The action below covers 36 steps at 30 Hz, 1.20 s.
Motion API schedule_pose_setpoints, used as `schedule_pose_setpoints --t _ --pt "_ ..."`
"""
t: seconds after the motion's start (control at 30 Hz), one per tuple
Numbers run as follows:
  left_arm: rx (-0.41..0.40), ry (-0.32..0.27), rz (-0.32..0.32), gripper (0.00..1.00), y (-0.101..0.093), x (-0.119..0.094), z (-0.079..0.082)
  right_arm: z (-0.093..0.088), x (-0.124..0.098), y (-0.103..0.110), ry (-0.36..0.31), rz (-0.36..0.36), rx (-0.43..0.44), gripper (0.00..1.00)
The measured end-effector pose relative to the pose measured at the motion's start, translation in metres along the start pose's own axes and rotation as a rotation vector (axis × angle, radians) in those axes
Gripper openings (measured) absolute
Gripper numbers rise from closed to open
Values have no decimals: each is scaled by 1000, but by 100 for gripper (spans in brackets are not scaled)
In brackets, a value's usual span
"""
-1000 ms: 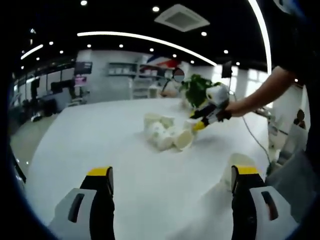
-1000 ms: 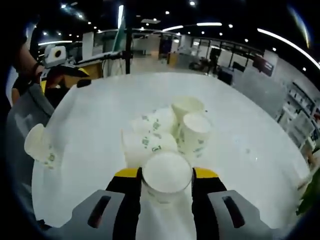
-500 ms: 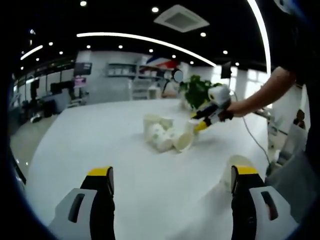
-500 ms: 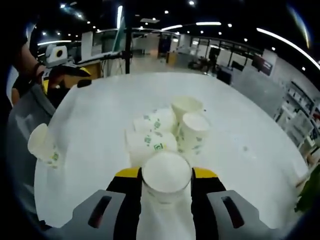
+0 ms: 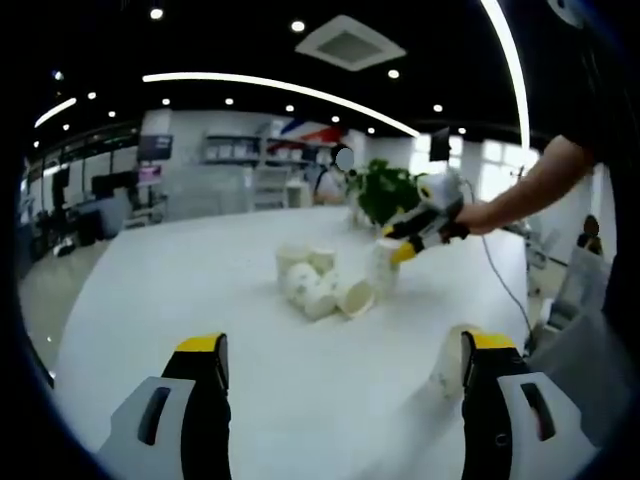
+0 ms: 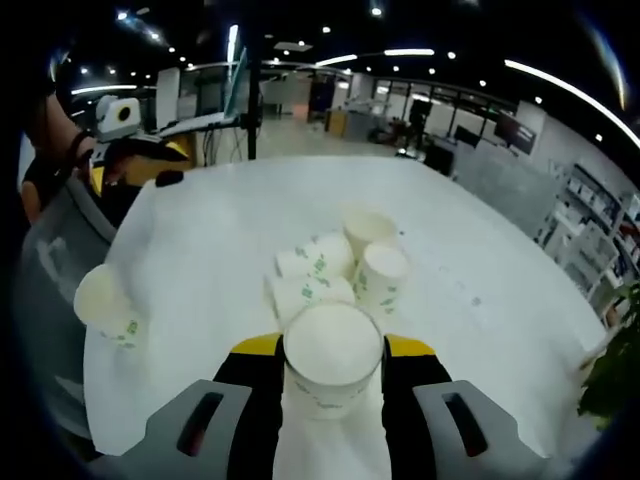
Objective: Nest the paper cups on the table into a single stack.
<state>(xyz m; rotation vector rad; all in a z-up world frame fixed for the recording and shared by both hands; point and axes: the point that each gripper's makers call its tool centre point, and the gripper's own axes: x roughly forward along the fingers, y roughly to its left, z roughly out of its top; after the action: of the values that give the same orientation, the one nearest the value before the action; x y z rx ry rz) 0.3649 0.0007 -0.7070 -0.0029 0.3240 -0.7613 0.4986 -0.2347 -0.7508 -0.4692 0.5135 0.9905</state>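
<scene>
Between the jaws of my right gripper [image 6: 332, 346] sits a white paper cup [image 6: 332, 372], and the gripper is shut on it, held above the table. Just beyond it is a cluster of several paper cups [image 6: 332, 270], some upright and some lying down. One lone cup [image 6: 108, 305] lies near the table's left edge. In the left gripper view the right gripper [image 5: 408, 243] holds its cup [image 5: 383, 268] beside the cluster [image 5: 312, 285]. My left gripper [image 5: 345, 348] is open over the near table, the lone cup [image 5: 448, 368] by its right jaw.
The white table [image 5: 200, 270] has open surface around the cluster. A potted plant [image 5: 385, 190] stands at the far edge behind the cups. A person's arm [image 5: 530, 185] reaches in from the right. A cable [image 5: 505, 275] trails off the table's right side.
My right gripper has lifted a little with the cup in it, so the cluster looks smaller and farther in its view. The left gripper stays open; its view has shifted slightly.
</scene>
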Motion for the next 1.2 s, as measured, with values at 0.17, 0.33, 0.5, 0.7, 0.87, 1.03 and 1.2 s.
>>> schedule_pose_setpoints --t 0.17,0.33,0.5,0.7,0.87,1.03,1.2 --pt "9 -16 -5 96 1 -4 7 6 -13 3 -25 -28 23 35" --pt "17 -21 -25 95 -6 -7 10 12 -25 11 -47 -53 63 35" --pt "23 -23 -42 95 -11 -10 10 22 -33 19 -63 -62 66 35" --pt "34 -32 -63 95 -17 -15 16 41 -46 32 -114 -73 89 35" --pt "36 -27 -84 95 -21 -17 15 61 -56 46 -162 -76 82 35" --pt "41 -25 -96 94 -23 -16 15 77 -65 56 -199 -75 73 35" --pt "42 -31 -103 94 -24 -16 17 88 -74 67 -234 -72 77 35"
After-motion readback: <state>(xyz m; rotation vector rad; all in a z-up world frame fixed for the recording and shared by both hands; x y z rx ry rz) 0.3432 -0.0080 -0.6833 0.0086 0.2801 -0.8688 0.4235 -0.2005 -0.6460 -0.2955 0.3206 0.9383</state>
